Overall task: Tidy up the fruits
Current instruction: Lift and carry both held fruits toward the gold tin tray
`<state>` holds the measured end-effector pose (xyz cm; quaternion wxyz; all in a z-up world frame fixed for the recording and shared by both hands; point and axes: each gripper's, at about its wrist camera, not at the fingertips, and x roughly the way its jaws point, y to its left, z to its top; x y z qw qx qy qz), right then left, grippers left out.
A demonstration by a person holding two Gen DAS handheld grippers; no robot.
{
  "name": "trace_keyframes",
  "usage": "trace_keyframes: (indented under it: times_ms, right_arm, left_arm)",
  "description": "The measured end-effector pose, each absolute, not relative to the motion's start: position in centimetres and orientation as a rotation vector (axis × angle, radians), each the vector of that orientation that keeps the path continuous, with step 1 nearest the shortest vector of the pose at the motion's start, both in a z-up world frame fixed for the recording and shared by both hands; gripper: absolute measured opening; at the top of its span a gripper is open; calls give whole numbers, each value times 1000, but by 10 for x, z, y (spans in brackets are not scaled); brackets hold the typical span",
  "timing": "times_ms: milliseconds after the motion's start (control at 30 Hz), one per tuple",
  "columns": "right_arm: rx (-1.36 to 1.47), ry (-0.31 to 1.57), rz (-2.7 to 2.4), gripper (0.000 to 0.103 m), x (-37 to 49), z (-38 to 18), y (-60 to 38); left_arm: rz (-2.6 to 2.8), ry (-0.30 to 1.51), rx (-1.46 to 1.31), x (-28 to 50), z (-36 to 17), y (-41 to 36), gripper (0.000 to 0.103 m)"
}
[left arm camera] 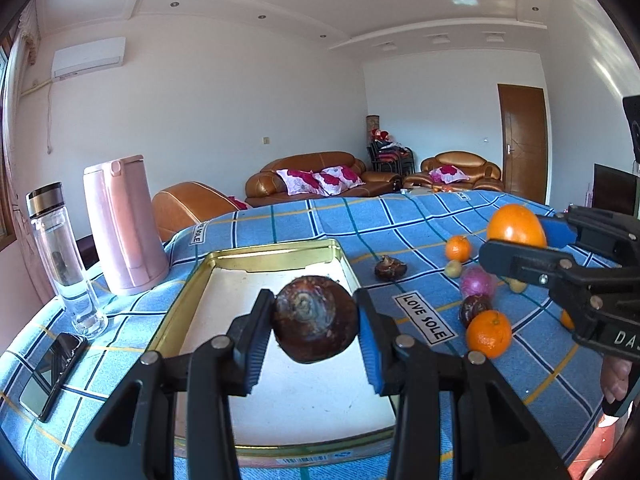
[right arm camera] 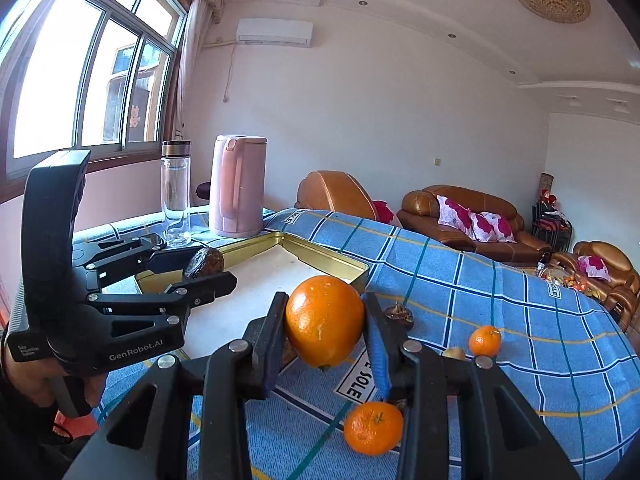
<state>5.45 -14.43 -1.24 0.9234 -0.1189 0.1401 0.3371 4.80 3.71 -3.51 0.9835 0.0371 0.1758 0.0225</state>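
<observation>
My left gripper (left arm camera: 316, 320) is shut on a dark brown round fruit (left arm camera: 315, 318), held above the gold-rimmed tin tray (left arm camera: 276, 250). My right gripper (right arm camera: 325, 322) is shut on a large orange (right arm camera: 324, 320), lifted over the blue checked cloth beside the tray's right edge (right arm camera: 324, 264). In the left wrist view the right gripper (left arm camera: 520, 236) and its orange (left arm camera: 516, 226) show at the right. In the right wrist view the left gripper (right arm camera: 208, 270) with the brown fruit (right arm camera: 205, 262) hangs over the tray's left side.
Loose on the cloth lie two small oranges (left arm camera: 489, 334) (left arm camera: 458, 248), brown fruits (left arm camera: 390, 268) (left arm camera: 474, 308), a purple onion-like bulb (left arm camera: 478, 282) and small yellowish fruits (left arm camera: 453, 269). A pink kettle (left arm camera: 122, 224), glass bottle (left arm camera: 64, 260) and phone (left arm camera: 54, 374) stand left of the tray.
</observation>
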Motion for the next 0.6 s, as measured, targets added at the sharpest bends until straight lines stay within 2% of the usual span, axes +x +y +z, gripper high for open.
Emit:
trace_keyframes:
  times_ms: [600]
  right_arm:
    - [-297,321,737,38,89,-5,-95]
  left_arm:
    - [97,412,59,76,-37,74,42]
